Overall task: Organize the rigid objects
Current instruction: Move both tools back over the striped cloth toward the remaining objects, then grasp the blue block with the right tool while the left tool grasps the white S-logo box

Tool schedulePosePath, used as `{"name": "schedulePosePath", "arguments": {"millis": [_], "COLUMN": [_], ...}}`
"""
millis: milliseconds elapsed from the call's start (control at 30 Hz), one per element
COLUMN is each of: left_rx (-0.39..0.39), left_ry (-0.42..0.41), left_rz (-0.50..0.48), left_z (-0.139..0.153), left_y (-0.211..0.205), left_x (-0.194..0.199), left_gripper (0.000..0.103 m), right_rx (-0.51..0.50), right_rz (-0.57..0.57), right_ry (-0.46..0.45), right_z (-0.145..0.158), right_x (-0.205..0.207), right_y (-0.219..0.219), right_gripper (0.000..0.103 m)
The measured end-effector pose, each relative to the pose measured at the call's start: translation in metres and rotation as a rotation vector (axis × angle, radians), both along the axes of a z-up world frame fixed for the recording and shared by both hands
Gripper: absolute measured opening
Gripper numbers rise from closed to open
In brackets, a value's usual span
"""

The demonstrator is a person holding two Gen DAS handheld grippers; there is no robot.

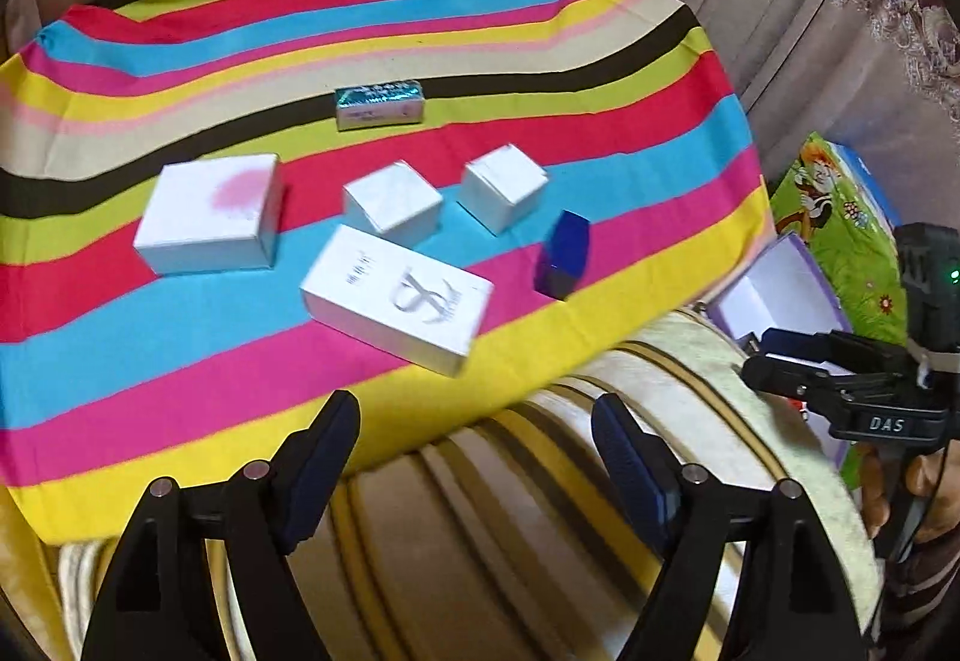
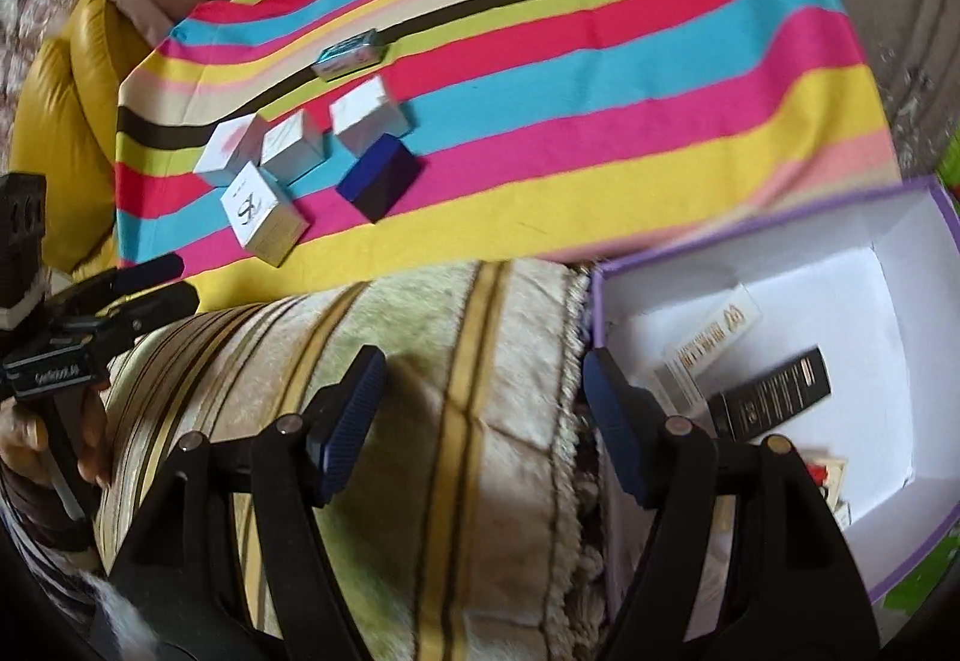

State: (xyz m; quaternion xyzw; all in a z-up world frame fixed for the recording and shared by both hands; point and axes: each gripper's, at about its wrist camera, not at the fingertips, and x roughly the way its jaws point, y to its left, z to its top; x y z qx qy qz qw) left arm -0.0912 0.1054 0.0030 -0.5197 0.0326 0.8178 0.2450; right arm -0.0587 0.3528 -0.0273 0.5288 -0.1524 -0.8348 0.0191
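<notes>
Several small boxes lie on a striped cloth (image 1: 180, 349): a white box with a pink smudge (image 1: 210, 211), two white cubes (image 1: 393, 205) (image 1: 504, 187), a long white box with a silver logo (image 1: 399, 301), a dark blue box (image 1: 564, 256) and a teal foil box (image 1: 379, 104). My left gripper (image 1: 477, 451) is open and empty, short of the cloth's near edge. My right gripper (image 2: 480, 409) is open and empty over a plush striped cushion (image 2: 420, 421), beside a purple-rimmed white box (image 2: 918, 541) that holds a black carton (image 2: 774, 397) and a white carton (image 2: 708, 343).
The purple-rimmed box also shows in the left wrist view (image 1: 774, 289), at the right next to a green cartoon-print bag (image 1: 840, 205). Curtains (image 1: 780, 0) hang behind the cloth. A yellow cushion (image 2: 54, 120) sits at the cloth's left end.
</notes>
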Motion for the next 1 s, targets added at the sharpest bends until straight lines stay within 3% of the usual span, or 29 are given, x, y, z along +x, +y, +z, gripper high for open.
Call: {"name": "schedulePosePath", "arguments": {"millis": [233, 533, 1000], "left_rx": [-0.078, -0.147, -0.124], "left_ry": [0.029, 0.038, 0.002], "left_rz": [0.008, -0.074, -0.108], "left_z": [-0.009, -0.025, -0.039], "left_y": [-0.005, 0.01, 0.014], "left_x": [-0.023, -0.04, -0.065], "left_gripper": [0.084, 0.087, 0.088], "right_rx": [0.064, 0.129, 0.174], "right_rz": [0.098, 0.215, 0.362], "right_ry": [-0.001, 0.001, 0.0], "right_z": [0.0, -0.008, -0.021], "right_x": [-0.025, -0.064, -0.103], "right_y": [-0.022, -0.051, -0.071], "right_gripper": [0.073, 0.073, 0.073]}}
